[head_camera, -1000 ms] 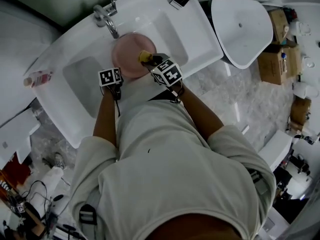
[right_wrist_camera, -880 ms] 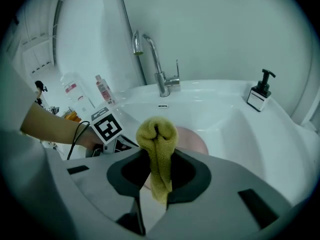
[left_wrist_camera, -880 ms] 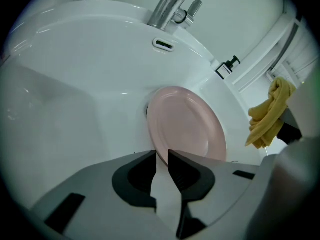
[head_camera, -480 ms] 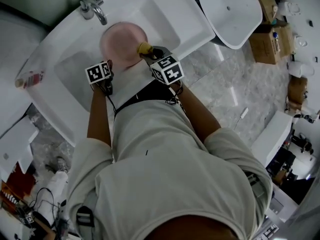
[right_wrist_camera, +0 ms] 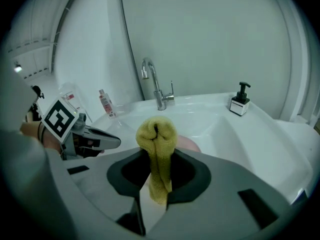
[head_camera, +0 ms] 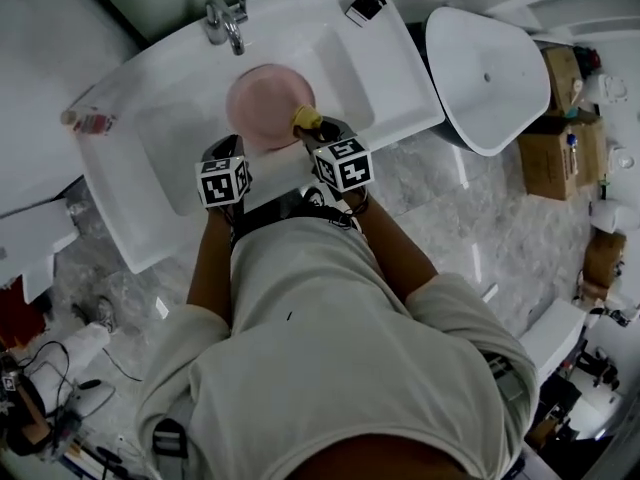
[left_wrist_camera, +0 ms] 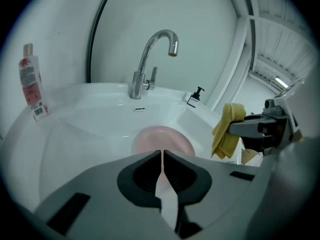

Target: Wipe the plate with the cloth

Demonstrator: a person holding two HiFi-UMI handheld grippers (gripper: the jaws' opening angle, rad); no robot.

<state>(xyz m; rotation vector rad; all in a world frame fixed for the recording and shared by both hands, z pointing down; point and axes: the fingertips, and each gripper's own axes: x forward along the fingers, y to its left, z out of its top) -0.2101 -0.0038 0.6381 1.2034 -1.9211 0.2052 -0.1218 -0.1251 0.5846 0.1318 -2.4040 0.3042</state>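
Observation:
A pink plate (head_camera: 266, 101) lies flat in the white sink basin (head_camera: 170, 148), below the tap; it also shows beyond the left jaws (left_wrist_camera: 162, 138). My left gripper (head_camera: 224, 154) hovers over the basin's near side, short of the plate. Its jaws (left_wrist_camera: 162, 154) have just been closing and now stand shut, with nothing between them. My right gripper (head_camera: 312, 126) is at the plate's near right edge, shut on a folded yellow cloth (right_wrist_camera: 157, 139) that sticks up between its jaws. The cloth (left_wrist_camera: 226, 131) hangs above the basin, apart from the plate.
A chrome tap (head_camera: 226, 22) stands at the back of the basin. A pink-labelled bottle (head_camera: 90, 121) sits on the left ledge, and a soap dispenser (head_camera: 365, 4) on the back right corner. A white toilet bowl (head_camera: 486, 63) stands to the right, with cardboard boxes (head_camera: 556, 118) beyond it.
My left gripper has pulled up and back from the plate's near left edge. The right gripper has lifted a little, with the cloth still in it. The plate stays in the basin.

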